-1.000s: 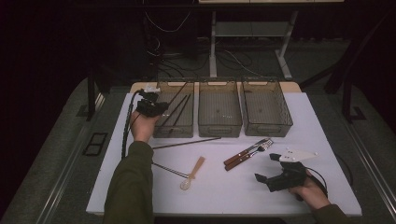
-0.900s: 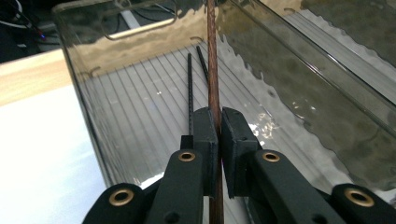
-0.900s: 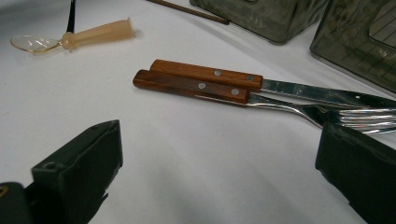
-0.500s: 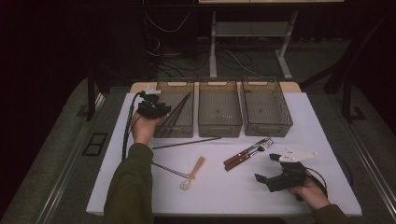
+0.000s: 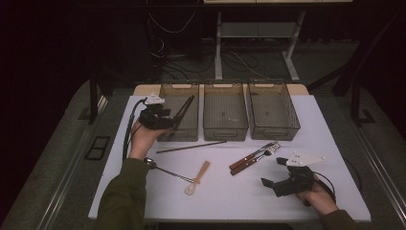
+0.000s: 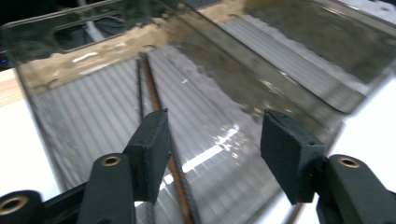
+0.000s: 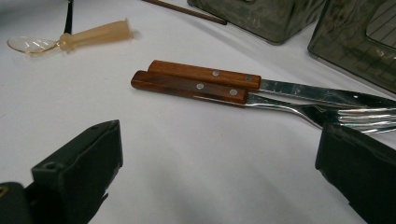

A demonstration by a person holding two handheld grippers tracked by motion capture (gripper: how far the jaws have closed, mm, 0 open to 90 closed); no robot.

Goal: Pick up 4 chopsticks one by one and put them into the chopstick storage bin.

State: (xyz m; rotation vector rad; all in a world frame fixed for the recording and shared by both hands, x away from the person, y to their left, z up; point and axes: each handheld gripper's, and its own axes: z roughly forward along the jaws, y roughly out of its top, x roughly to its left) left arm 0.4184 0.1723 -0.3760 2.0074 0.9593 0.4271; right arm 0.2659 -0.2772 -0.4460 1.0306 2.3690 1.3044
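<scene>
Moved: left claw [image 5: 173,119] has drawn back from over the left bin [image 5: 182,132] toward its near-left wall; right claw [image 5: 271,184] unchanged
Left claw: released, empty
Chopsticks [image 6: 148,93]: inside left bin, long axis 5 to 11 o'clock
Right claw: spread wide, empty, resting on counter [image 5: 230,201]
Nearby: loose chopstick [image 5: 191,147] before bins; knife [image 7: 205,74] and fork [image 7: 196,88] at right claw's 11 o'clock

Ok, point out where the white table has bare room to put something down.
The widest bare patch of the white table lies right of the wooden-handled knife and fork, between the right-hand dark mesh bin and the right gripper. Another runs along the near edge, between the pale plastic spoon and that gripper. Around the left gripper, loose brown chopstick and spoons it is crowded.
</scene>
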